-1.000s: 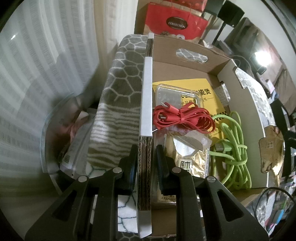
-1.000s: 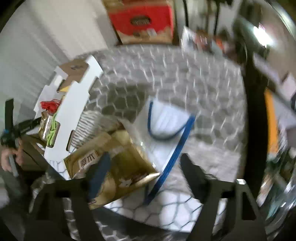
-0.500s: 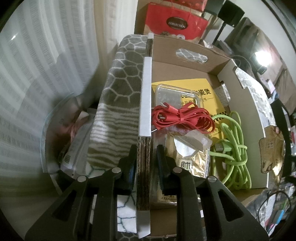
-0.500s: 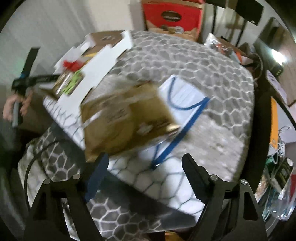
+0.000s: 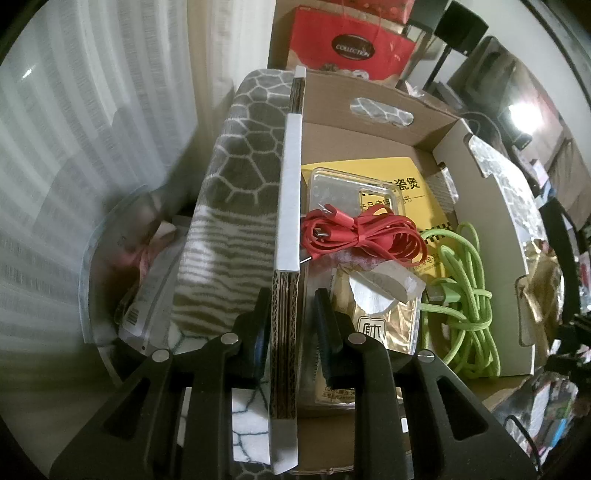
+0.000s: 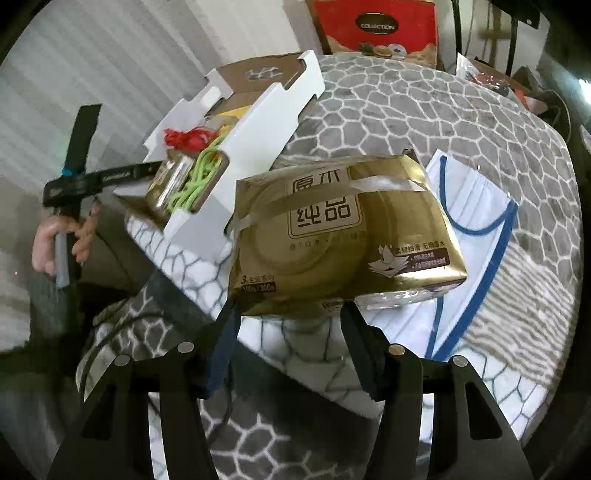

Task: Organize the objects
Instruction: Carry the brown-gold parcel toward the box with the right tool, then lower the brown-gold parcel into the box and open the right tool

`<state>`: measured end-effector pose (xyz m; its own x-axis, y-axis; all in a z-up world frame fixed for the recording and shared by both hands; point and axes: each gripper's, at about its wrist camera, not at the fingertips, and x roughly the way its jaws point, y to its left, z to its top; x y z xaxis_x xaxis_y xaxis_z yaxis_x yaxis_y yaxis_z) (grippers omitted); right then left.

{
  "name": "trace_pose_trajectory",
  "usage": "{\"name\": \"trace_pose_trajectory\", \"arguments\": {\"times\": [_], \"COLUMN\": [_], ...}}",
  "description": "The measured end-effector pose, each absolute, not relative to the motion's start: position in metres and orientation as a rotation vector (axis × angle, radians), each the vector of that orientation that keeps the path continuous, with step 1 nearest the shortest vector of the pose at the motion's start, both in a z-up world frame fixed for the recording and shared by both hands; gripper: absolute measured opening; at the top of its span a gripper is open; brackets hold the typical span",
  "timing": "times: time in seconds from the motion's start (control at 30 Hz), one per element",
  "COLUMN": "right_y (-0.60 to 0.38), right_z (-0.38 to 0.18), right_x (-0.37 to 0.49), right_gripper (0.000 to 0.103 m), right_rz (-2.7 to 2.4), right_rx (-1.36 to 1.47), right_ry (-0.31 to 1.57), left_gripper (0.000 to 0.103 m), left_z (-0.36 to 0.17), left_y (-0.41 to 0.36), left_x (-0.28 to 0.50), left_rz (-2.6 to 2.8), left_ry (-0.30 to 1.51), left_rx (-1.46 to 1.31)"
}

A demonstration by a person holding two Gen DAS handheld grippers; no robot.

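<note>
Broadly, one round table (image 6: pixel 424 122) under a grey cloth with a white cell pattern is seen, and one open cardboard box (image 6: pixel 258 122) rests on it at about 10 o'clock in the right wrist view. One white paper bag with blue handles (image 6: pixel 476 210) lies flat on the cloth at 3 o'clock, partly behind the pack. One red gift bag (image 6: pixel 376 27) marked COLLECTION stands beyond the table at 12 o'clock.

One gold tissue pack (image 6: pixel 343 236) is gripped at its lower edge between the fingers of the right gripper (image 6: pixel 288 328) and is held clear above the cloth. Its long axis runs roughly from 9 o'clock to 3 o'clock, slightly tilted down to the right, and its printed face is turned toward the camera.

In the left wrist view, the near side wall of the box (image 5: pixel 286 236) is straddled by the left gripper (image 5: pixel 290 328), with one finger on each face; whether the pads press the cardboard cannot be told. The wall's long axis runs from 6 o'clock to 12 o'clock.

Inside the box are counted one yellow leaflet (image 5: pixel 417 192), one clear phone case (image 5: pixel 343 192), one smaller gold tissue pack (image 5: pixel 384 321), one green cable (image 5: pixel 465 295) coiled at 3 o'clock, and one red cable (image 5: pixel 362 234) bundled at the centre, lying across the case.
</note>
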<state>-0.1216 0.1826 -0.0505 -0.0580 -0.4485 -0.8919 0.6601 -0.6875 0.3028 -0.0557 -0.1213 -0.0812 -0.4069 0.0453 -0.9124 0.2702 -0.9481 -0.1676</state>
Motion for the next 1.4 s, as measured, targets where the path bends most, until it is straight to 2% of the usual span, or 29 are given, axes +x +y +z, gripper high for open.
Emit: {"name": "trace_pose_trajectory", "arguments": {"times": [0.17, 0.23, 0.3, 0.47, 0.67, 0.83, 1.03, 1.13, 1.4], "right_y": [0.19, 0.2, 0.209, 0.222, 0.228, 0.224, 0.218, 0.218, 0.232], "right_z": [-0.04, -0.025, -0.018, -0.017, -0.043, -0.071, -0.068, -0.063, -0.028], "right_x": [-0.117, -0.114, -0.119, -0.147, -0.194, -0.203, -0.193, -0.189, -0.191], "right_gripper": [0.066, 0.076, 0.081, 0.081, 0.08, 0.05, 0.029, 0.023, 0.021], "right_rz": [-1.861, -1.96, -2.035, -2.142, -2.074, -1.967, -1.971, -1.977, -2.017], "right_rx": [1.445, 1.389, 1.357, 1.354, 1.441, 1.51, 1.473, 1.458, 1.424], "right_ry": [0.209, 0.271, 0.286, 0.274, 0.089, 0.011, 0.022, -0.019, -0.157], "left_gripper": [0.02, 0.02, 0.02, 0.02, 0.02, 0.02, 0.02, 0.02, 0.02], "left_z": [-0.08, -0.08, -0.08, -0.081, -0.081, -0.081, -0.082, -0.082, -0.082], "left_y": [-0.122, -0.121, -0.121, -0.12, -0.12, -0.119, -0.116, -0.116, -0.117], "left_x": [-0.055, -0.055, -0.055, -0.055, -0.055, -0.055, -0.056, -0.056, -0.056], "left_rz": [-2.496, -2.497, -2.496, -2.497, -2.495, -2.493, -2.488, -2.489, -2.489], "left_ry": [0.452, 0.45, 0.448, 0.45, 0.448, 0.444, 0.437, 0.438, 0.44], "left_rx": [1.628, 1.627, 1.625, 1.621, 1.622, 1.622, 1.62, 1.62, 1.618]}}
